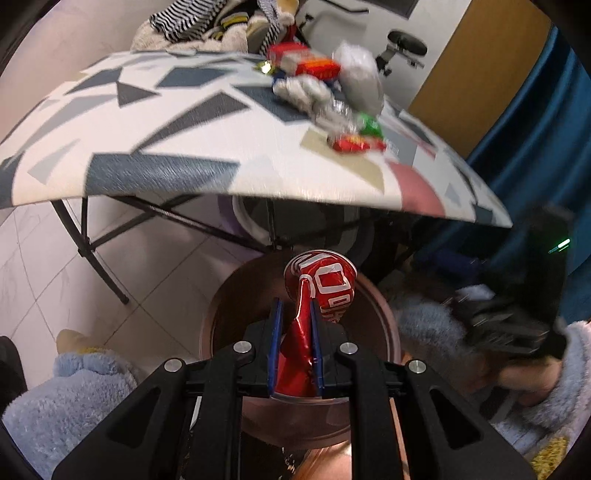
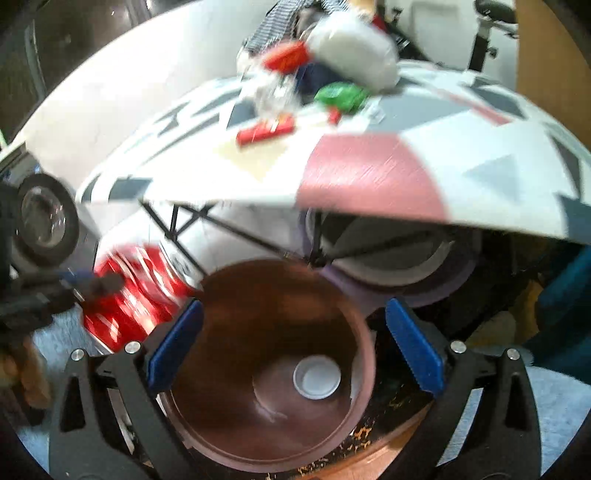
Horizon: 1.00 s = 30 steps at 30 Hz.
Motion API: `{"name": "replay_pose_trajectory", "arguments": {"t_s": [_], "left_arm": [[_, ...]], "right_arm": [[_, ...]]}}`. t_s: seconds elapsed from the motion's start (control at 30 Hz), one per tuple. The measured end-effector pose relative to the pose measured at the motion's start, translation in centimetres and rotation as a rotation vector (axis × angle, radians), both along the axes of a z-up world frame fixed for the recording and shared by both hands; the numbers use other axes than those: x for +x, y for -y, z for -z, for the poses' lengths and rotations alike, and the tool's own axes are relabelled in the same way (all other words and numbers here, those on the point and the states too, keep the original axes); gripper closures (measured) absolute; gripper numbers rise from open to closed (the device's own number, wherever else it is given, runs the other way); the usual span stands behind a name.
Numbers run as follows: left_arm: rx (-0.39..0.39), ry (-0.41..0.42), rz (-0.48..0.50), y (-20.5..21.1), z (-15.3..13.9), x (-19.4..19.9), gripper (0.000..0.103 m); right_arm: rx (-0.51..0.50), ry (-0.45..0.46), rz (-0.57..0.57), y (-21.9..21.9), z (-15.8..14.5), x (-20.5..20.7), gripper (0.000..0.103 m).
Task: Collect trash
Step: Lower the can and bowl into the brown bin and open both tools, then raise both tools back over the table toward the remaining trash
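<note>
My left gripper [image 1: 296, 314] is shut on a crumpled red foil wrapper [image 1: 321, 291] and holds it above a brown round bin [image 1: 384, 321] on the floor. In the right wrist view the same wrapper [image 2: 129, 295] shows blurred at the left, beside the bin [image 2: 229, 295]. A white cap [image 2: 317, 376] lies at the bin's bottom. My right gripper [image 2: 293, 328] is open and empty over the bin. More trash lies on the patterned table: red wrappers [image 1: 351, 143] [image 2: 266, 129], a green wrapper [image 1: 369, 125] [image 2: 340, 95], clear plastic [image 1: 332, 110] and a white bag [image 1: 360, 75] [image 2: 351, 48].
The folding table [image 1: 184, 140] with black legs [image 1: 99, 258] stands over the bin. Clothes [image 1: 192, 26] are piled at its far side. A blue curtain [image 1: 535, 122] hangs at the right. Fluffy blue sleeves [image 1: 74, 391] show at both sides. White tiled floor [image 1: 44, 280] lies at the left.
</note>
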<state>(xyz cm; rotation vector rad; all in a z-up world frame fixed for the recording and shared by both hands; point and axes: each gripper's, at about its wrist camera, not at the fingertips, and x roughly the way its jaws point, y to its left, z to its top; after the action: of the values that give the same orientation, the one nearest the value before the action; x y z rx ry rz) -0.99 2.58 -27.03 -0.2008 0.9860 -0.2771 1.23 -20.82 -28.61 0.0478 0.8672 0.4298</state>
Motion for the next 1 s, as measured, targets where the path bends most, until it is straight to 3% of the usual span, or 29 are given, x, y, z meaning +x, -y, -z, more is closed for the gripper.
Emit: {"name": "replay_pose_trajectory", "arguments": {"t_s": [0.17,0.53,0.87,0.9,0.93,1.0], "left_arm": [[0.064,-0.077,0.025,1.2,2.6,1.5,0.089],[0.169,-0.242,0.021,1.7,7.9,3.6,0.089],[0.203,-0.264,0.019,1.9,8.3,3.5,0.087],[0.201,-0.258,0.015,2.0,8.1,3.5,0.076],[0.195,-0.243,0.009,1.8,7.7,3.3,0.057],[0.181,-0.212,-0.007,1.6,7.0,3.3,0.047]], "right_arm": [[0.032,0.062,0.07,1.8,-1.6,-0.5,0.006],[0.026,0.051,0.099,2.5,-1.2,0.2,0.006],[0.031,0.045,0.1,2.6,-1.0,0.0,0.006],[0.033,0.045,0.102,2.6,-1.0,0.0,0.006],[0.036,0.047,0.104,2.7,-1.1,0.0,0.006],[0.043,0.055,0.106,2.8,-1.3,-0.1,0.006]]}}
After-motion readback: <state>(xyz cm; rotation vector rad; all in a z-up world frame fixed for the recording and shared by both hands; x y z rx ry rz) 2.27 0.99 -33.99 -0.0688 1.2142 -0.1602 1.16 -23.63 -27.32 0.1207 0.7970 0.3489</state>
